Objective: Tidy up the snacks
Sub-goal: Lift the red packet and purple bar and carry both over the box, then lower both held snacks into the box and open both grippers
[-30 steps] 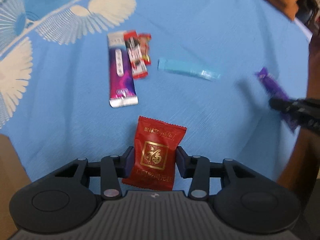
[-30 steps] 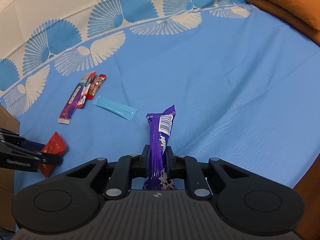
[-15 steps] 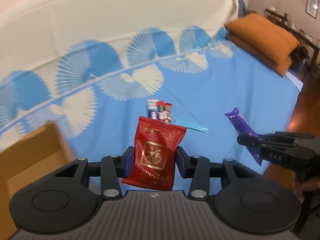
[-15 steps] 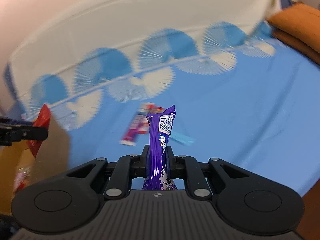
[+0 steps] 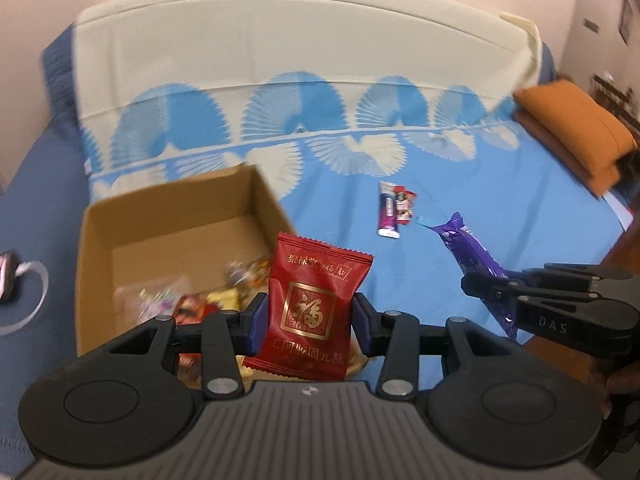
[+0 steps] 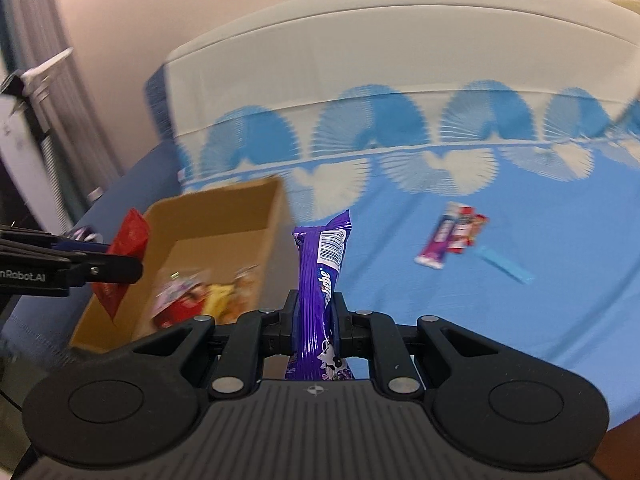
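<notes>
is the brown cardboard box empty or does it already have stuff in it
Not empty: the brown cardboard box is open-topped, with several blurred snack packets on its floor.

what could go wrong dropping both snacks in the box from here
The purple bar is pinched only near its bottom by the right gripper, so it may swing and miss the cardboard box. The left gripper with the red packet heads to the same box; they might collide.

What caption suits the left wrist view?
Left tongs grip a red packet above the cardboard box.
</notes>
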`<act>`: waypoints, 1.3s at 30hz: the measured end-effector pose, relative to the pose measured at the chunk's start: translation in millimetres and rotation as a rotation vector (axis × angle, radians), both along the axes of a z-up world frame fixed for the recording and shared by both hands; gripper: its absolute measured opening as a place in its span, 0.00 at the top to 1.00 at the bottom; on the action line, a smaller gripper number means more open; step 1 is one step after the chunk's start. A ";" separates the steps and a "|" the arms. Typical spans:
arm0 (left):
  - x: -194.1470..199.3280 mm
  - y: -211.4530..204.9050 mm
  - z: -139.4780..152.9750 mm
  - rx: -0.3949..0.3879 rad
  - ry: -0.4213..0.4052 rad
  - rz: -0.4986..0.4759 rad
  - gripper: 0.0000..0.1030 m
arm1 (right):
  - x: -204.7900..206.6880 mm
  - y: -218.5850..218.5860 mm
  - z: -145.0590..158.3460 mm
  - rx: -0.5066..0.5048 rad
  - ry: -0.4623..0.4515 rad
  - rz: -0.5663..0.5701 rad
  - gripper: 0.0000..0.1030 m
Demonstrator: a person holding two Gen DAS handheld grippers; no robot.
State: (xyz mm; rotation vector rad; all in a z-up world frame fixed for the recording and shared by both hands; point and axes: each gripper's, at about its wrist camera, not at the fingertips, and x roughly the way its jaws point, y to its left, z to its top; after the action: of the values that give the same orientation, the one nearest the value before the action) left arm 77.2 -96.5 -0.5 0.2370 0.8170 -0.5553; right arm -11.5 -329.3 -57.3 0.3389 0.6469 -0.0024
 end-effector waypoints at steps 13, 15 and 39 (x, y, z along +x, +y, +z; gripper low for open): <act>-17.4 84.3 12.2 -0.076 -0.034 0.111 0.52 | 10.8 80.9 25.4 -0.076 0.016 0.135 0.84; -15.0 90.2 12.3 -0.084 -0.032 0.126 0.52 | 13.4 88.8 26.0 -0.085 0.022 0.149 0.84; 35.1 117.2 2.6 -0.148 -0.021 0.252 0.52 | 67.4 129.5 18.7 -0.124 0.069 0.224 0.84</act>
State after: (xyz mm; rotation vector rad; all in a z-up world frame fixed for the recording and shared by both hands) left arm 112.3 20.7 2.1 0.0030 0.7682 -0.3737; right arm 55.9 -199.8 -38.6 0.1454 0.7474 0.1600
